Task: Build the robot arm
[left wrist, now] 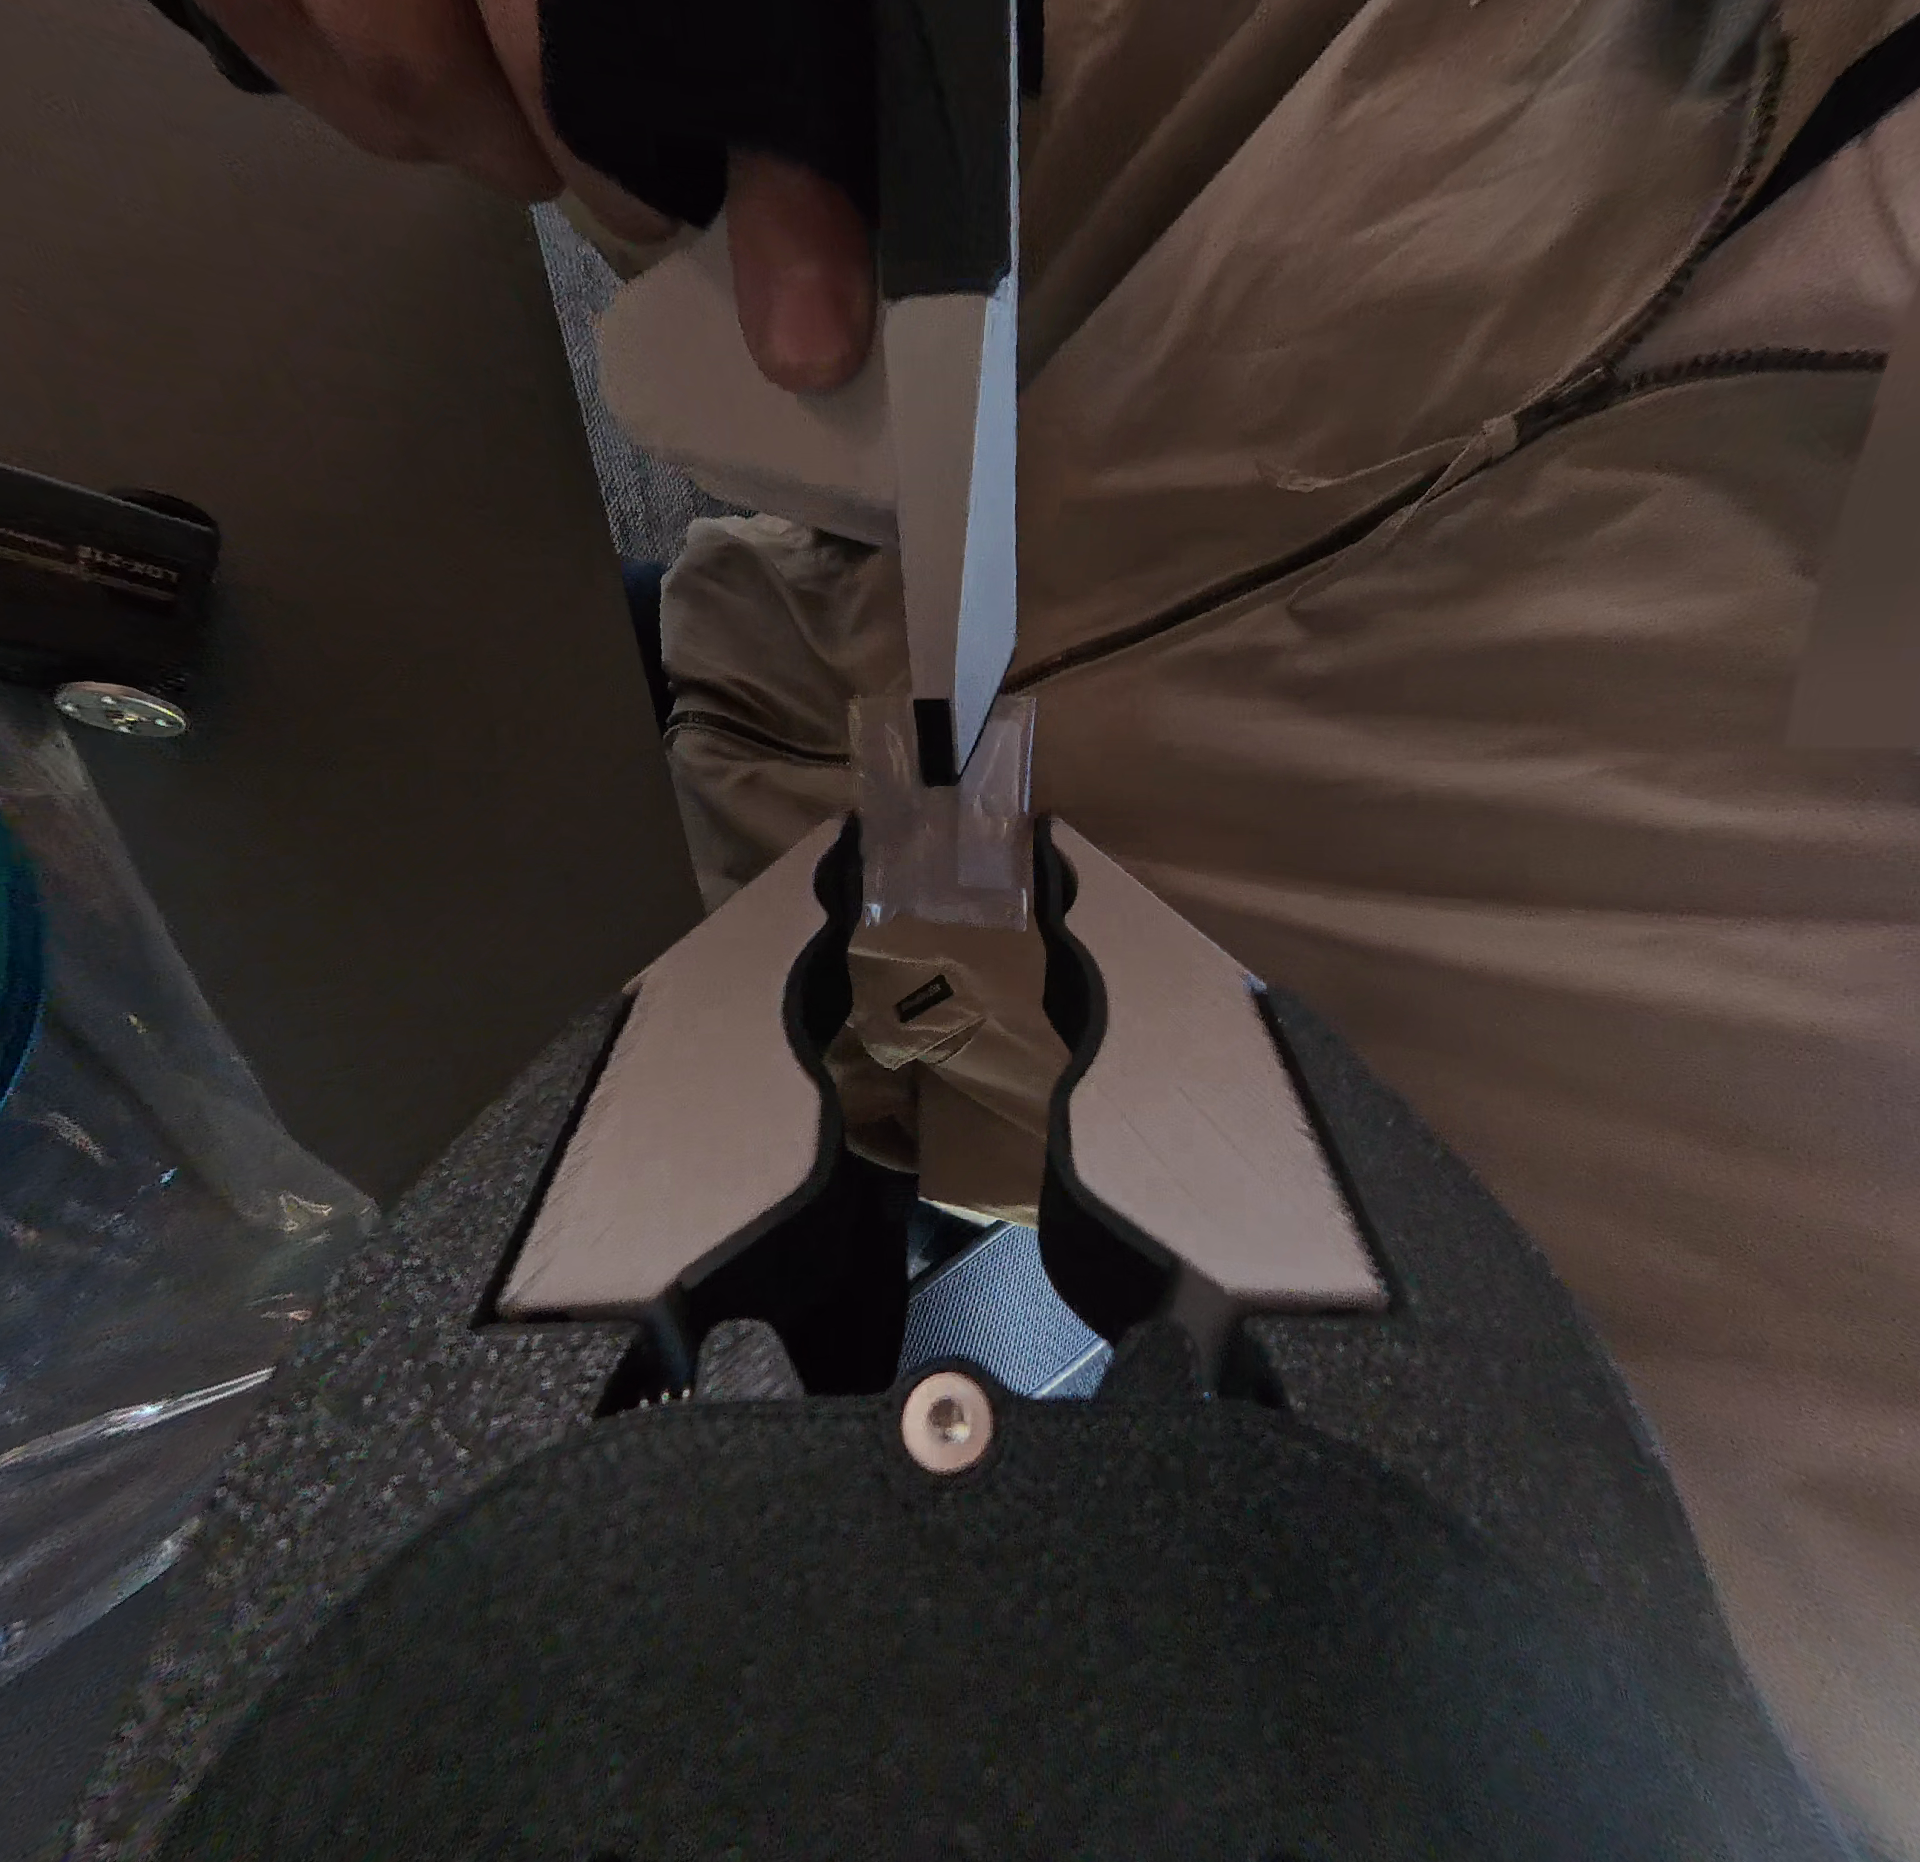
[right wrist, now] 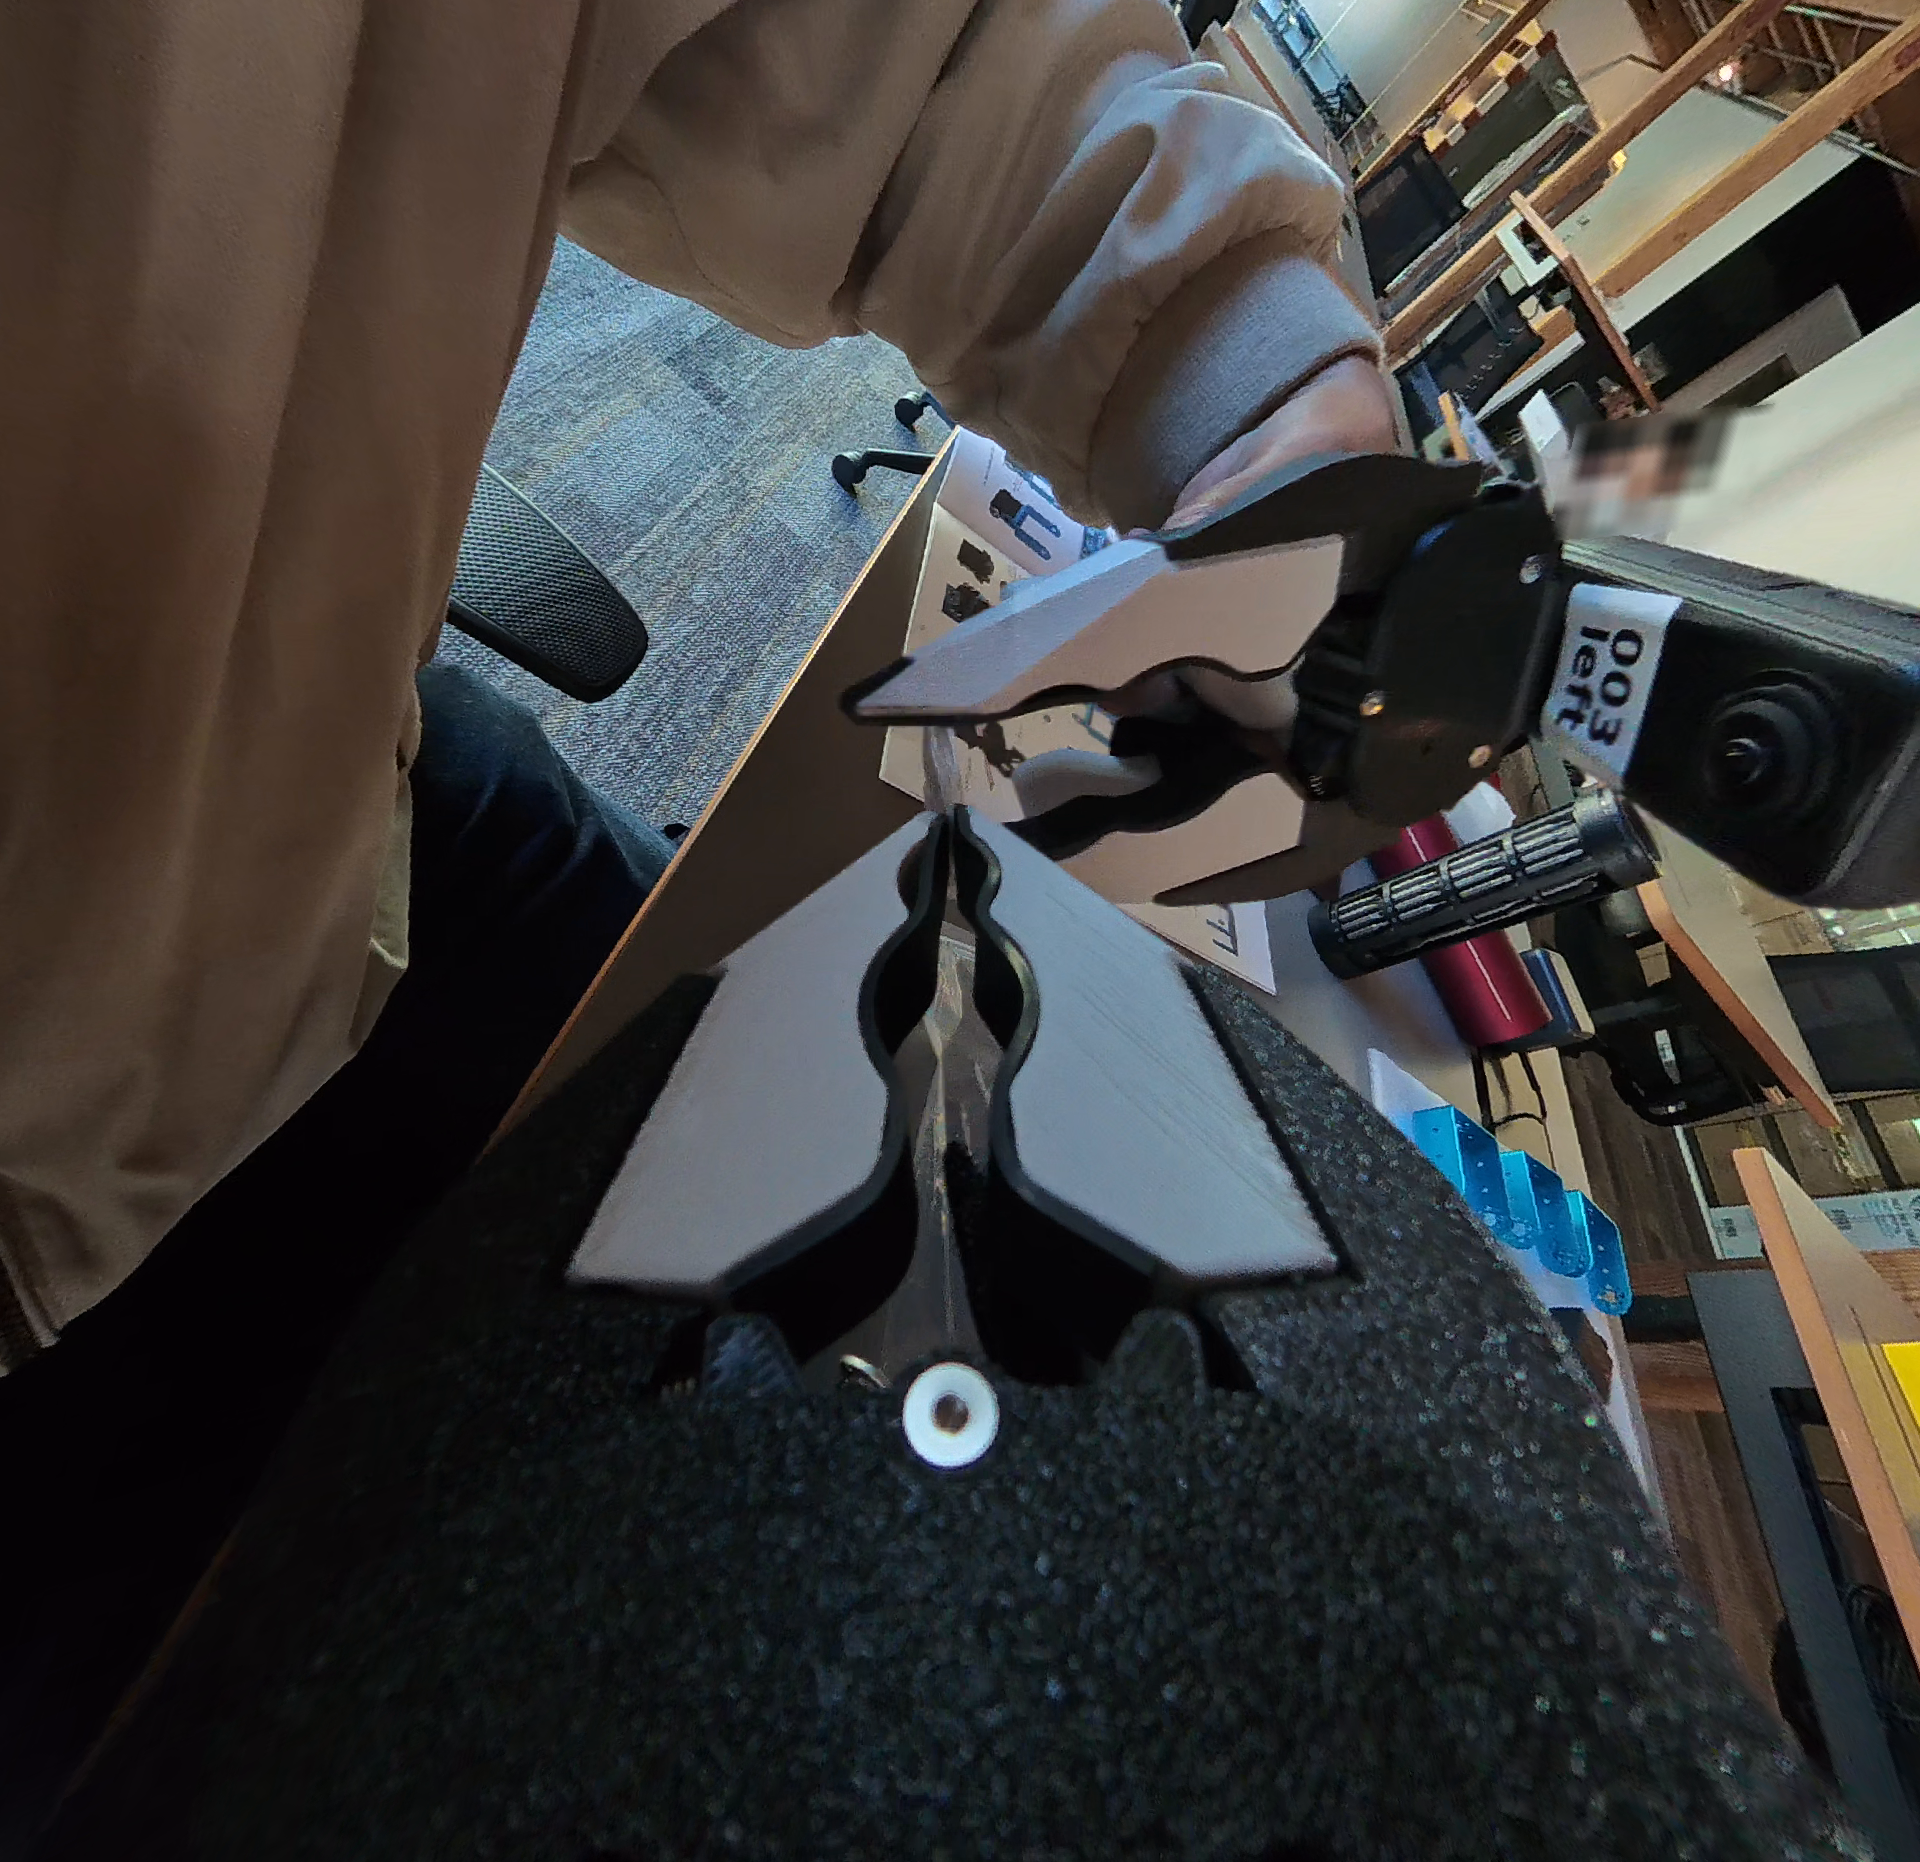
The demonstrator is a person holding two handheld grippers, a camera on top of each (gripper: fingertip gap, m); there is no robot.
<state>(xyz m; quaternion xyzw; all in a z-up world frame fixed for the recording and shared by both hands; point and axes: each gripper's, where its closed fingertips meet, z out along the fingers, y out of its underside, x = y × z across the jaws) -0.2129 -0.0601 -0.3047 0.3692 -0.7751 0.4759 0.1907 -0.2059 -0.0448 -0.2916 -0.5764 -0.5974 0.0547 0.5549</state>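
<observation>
The largest thing in both views is the person's tan jacket (left wrist: pixel 1455 877), which fills the background because the 2 grippers are raised close to the body, above the edge of the wooden table (right wrist: pixel 790 773). On this table lie a printed sheet (right wrist: pixel 966 565) with dark pictures, a red cylinder (right wrist: pixel 1475 971) and, nearer to the camera, some blue metal brackets (right wrist: pixel 1507 1199). A black office chair (right wrist: pixel 540 597) stands on the grey carpet behind.

The left gripper (left wrist: pixel 945 825) has its jaws apart, with a clear gap between the tips. In this gap hangs a small transparent plastic bag (left wrist: pixel 945 836), crinkled and nearly see-through. It seems to touch the inner side of both tips or to stand just beside them, but I cannot tell if it is really pressed.

The right gripper (right wrist: pixel 951 820) has its jaws together at the tips, and it pinches the upper edge of the same bag, so the thin film hangs down from it. From the left wrist view this gripper (left wrist: pixel 956 742) comes from above, edge-on, and its tip reaches into the bag's top. I judge the bag is held in the air so that both tips can reach its 2 sides freely.

A clear glass vessel (left wrist: pixel 125 1137) stands at the left edge.
</observation>
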